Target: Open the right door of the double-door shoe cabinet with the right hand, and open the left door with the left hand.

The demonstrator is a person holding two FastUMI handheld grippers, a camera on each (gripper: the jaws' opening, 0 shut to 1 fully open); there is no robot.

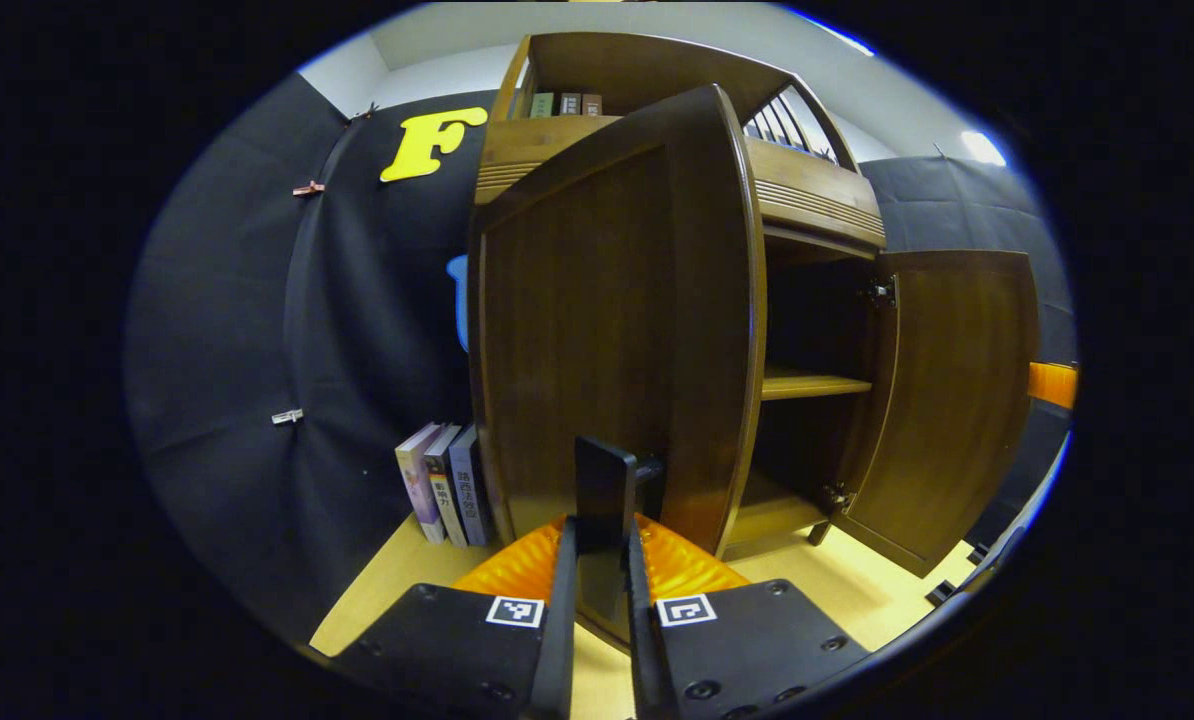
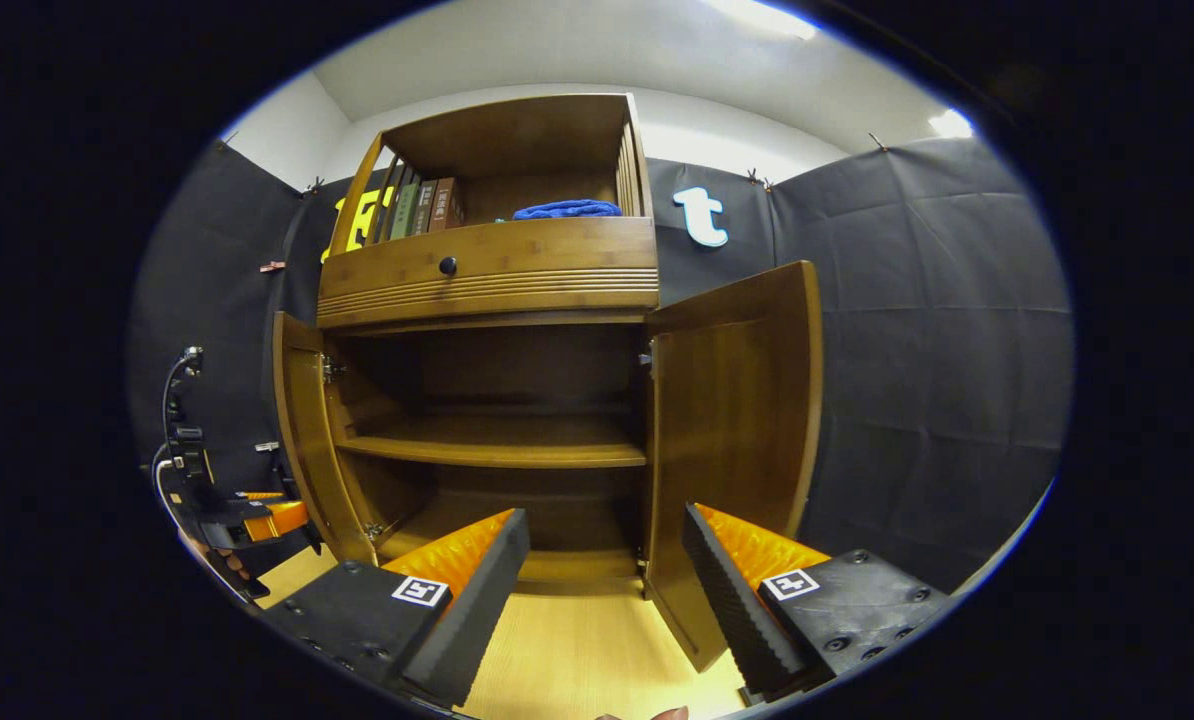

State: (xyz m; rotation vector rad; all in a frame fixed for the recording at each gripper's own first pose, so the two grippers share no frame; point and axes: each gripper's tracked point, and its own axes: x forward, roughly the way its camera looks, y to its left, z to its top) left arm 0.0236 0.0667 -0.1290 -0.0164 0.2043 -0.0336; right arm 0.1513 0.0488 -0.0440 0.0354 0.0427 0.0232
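In front of the brown bamboo double-door shoe cabinet (image 2: pixel 487 270), the left gripper (image 1: pixel 597 560) is clamped on the black handle (image 1: pixel 604 490) of the left door (image 1: pixel 607 330), swung wide. The right door (image 2: pixel 732 430) is fully open; the right gripper (image 2: pixel 602 580) is held before the cabinet, jaws apart and empty. The panels are judged rigid, light on their hinges, best taken at the handle.

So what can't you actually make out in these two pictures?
- Left door handle, left gripper view: gripper fingers cover it.
- Cabinet's left interior, left gripper view: that door blocks it.
- Book titles on the top shelf, right gripper view: too small.
- Blue cloth, right gripper view: drawer front hides its lower part.
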